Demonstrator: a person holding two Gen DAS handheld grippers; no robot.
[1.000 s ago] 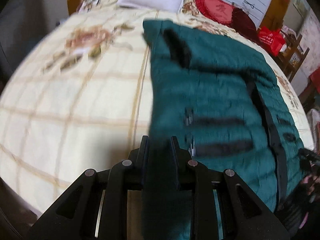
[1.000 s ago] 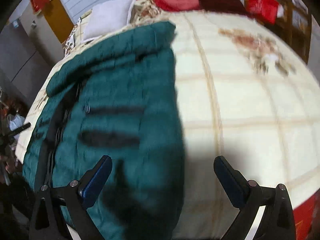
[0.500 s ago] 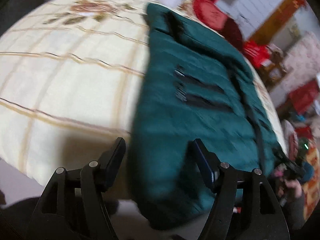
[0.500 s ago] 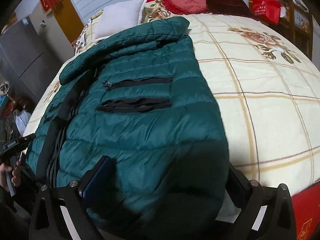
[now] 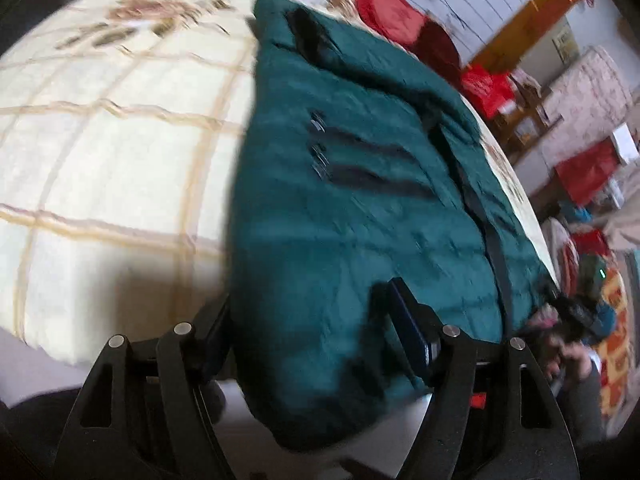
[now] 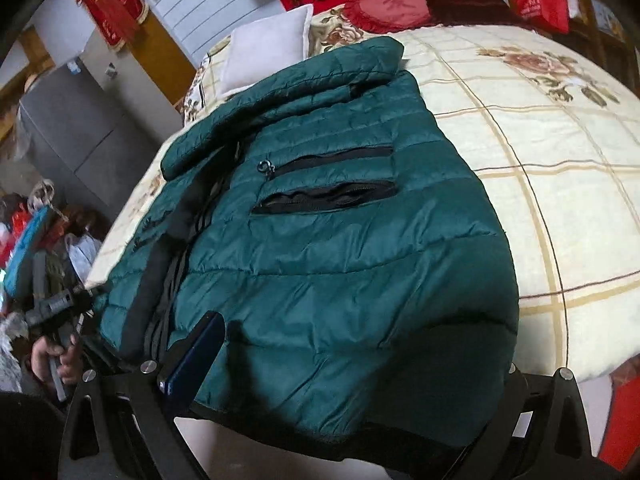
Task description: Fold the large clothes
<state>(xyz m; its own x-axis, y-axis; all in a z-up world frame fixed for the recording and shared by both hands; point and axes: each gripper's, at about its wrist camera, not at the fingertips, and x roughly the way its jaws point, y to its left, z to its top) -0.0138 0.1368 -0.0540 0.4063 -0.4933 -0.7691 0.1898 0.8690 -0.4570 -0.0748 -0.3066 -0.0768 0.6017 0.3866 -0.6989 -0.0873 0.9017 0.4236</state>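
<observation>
Both of my grippers point down at a slant over the near edge of the bed (image 6: 560, 184). The green jacket (image 6: 340, 240) lies flat on the checked bedspread, collar toward the pillow (image 6: 264, 48), hem hanging slightly over the near edge. My left gripper (image 5: 312, 344) has just been opening; its jaws stand apart with the hem between them, pads not pressing. My right gripper (image 6: 360, 360) is spread wide around the hem, also without clamping. My left hand (image 6: 56, 356) grasps its handle at lower left.
</observation>
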